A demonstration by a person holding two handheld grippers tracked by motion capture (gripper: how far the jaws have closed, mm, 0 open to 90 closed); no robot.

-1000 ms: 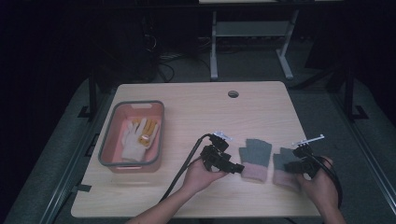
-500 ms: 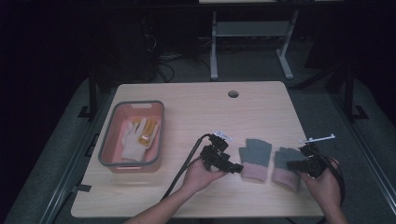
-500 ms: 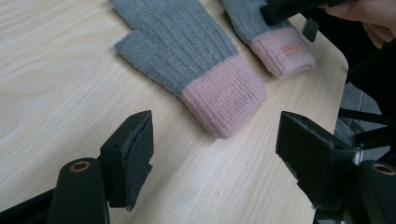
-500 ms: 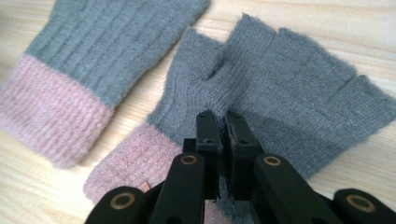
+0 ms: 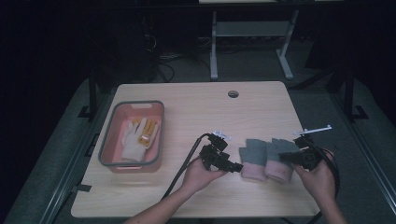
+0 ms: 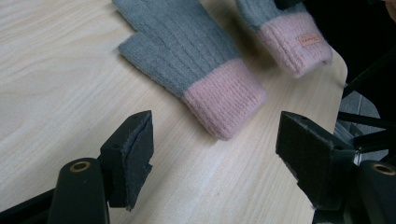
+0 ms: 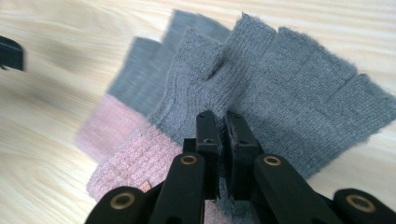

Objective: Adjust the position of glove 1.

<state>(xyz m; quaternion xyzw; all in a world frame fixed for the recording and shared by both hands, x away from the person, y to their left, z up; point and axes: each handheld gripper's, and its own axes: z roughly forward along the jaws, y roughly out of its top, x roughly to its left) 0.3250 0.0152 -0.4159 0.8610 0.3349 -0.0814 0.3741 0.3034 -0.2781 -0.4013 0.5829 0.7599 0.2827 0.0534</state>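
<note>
A light wooden table is seen from above. At its left stands a salmon-pink plastic bin with a grey rim, holding a white fabric glove and a yellow glove that lies beside and partly on it.

Near the table's front edge, the person's left hand holds the black left gripper low over the wood. Its jaws stand wide apart with nothing between them, pointing at the pink cuff of a grey knitted fingerless glove lying flat just ahead.

Just right of that glove lies its partner, a second grey knitted glove with a pink cuff and a small tan label. The black right gripper, in the person's right hand, has just closed its jaws. They pinch a fold of this glove's grey knit near the thumb, and the cloth bunches upward at the pinch. In the right gripper view the pinched glove overlaps the other one.
</note>
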